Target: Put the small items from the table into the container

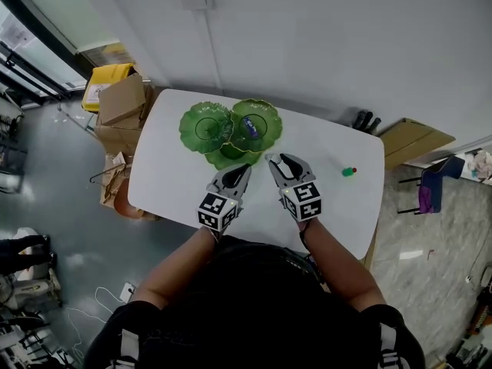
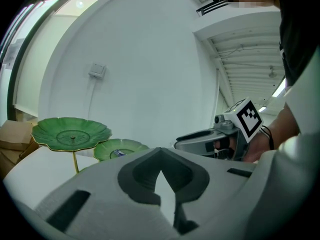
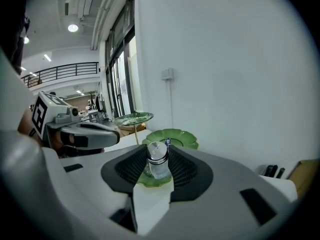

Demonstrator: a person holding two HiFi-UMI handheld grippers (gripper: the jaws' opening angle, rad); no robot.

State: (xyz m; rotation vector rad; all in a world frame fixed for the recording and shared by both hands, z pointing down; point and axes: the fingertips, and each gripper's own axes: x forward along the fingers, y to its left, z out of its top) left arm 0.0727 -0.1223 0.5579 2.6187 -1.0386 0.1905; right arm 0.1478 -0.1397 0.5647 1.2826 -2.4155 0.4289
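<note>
Left gripper: your jaws are pressed together with nothing between them. The tips sit just short of the near edge of the lowest dish of the green leaf-dish stand, above the white table.

Ahead of both grippers: two higher dishes. The one ahead of your right gripper holds a small blue-labelled item.

Right gripper: your jaws pinch a small clear bottle with a silver cap. It is upright and gripped on both sides by the ribbed pads. The lowest dish shows just behind and below the bottle, so the tips are at that dish's right edge.

Right of your right gripper, well apart: a small green bottle with a red cap lies on the table.
</note>
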